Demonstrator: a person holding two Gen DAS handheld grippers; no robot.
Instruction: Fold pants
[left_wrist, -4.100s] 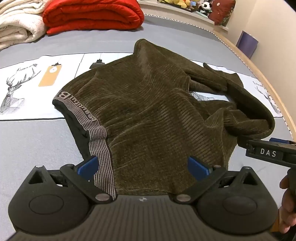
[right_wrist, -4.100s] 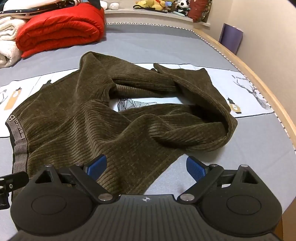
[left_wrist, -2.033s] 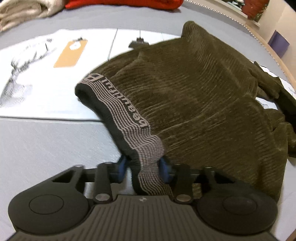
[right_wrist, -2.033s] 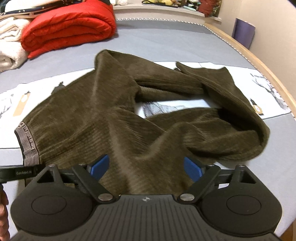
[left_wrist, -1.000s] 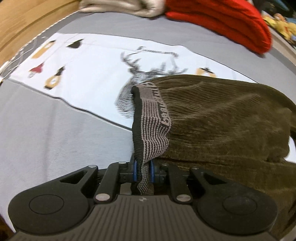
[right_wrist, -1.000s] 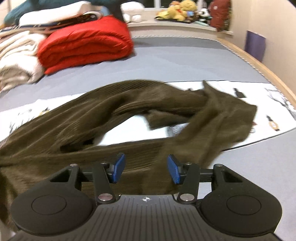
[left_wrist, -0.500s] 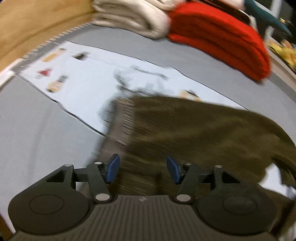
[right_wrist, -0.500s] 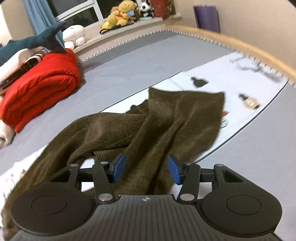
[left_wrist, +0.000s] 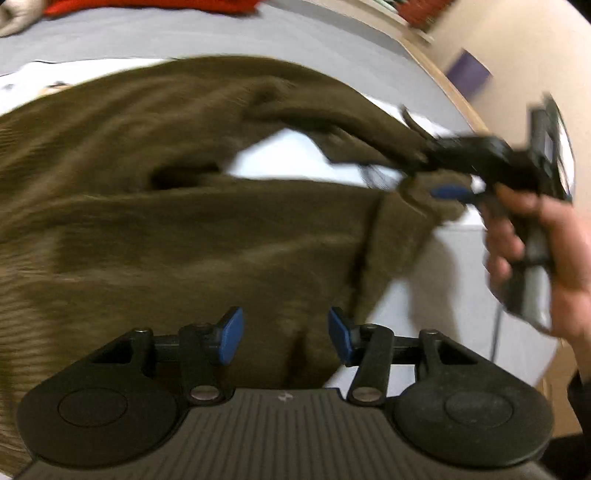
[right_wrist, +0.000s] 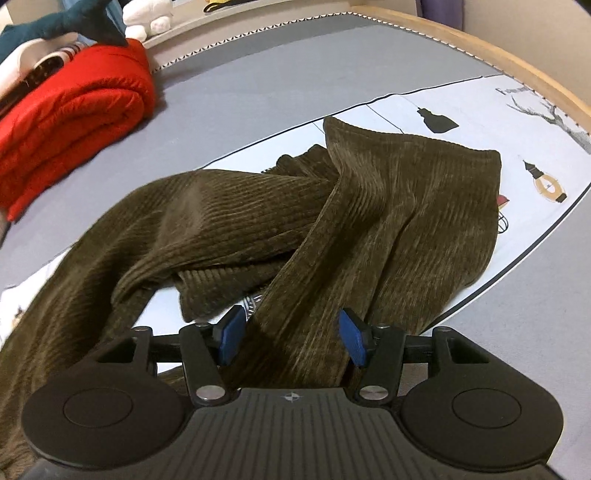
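On the bed (right_wrist: 258, 74), the pants (right_wrist: 369, 229) lie spread but not yet flat: olive corduroy, one leg crossing the other, with white printed sheet (right_wrist: 480, 110) showing through the gap between the legs.

Step in hand, as judged: straightening the legs before any fold. No fold is made yet.

Left gripper (left_wrist: 284, 334): fingers set wide apart, nothing between the pads. It hovers over the cloth of the near leg. This view is motion-blurred, so whether the pads touch the fabric cannot be told.

Right gripper (right_wrist: 290, 341): fingers wide, straddling a raised strip of leg fabric that runs up between them. The pads are not pressed on it, so the cloth is not clamped. In the left view the same tool (left_wrist: 476, 158), held in the person's hand (left_wrist: 535, 240), sits at the cuff end of the legs.

Next move calls for:
- closing the right fingers on the leg strip near the cuff;
- taking a second hold with the left gripper on the near leg;
- drawing the crossed leg clear so both legs lie parallel, one on the other.

Caution: corduroy of this weight is likely to drag and bunch; lift rather than slide.

A red quilt (right_wrist: 70, 110) lies rolled at the far side, well apart.
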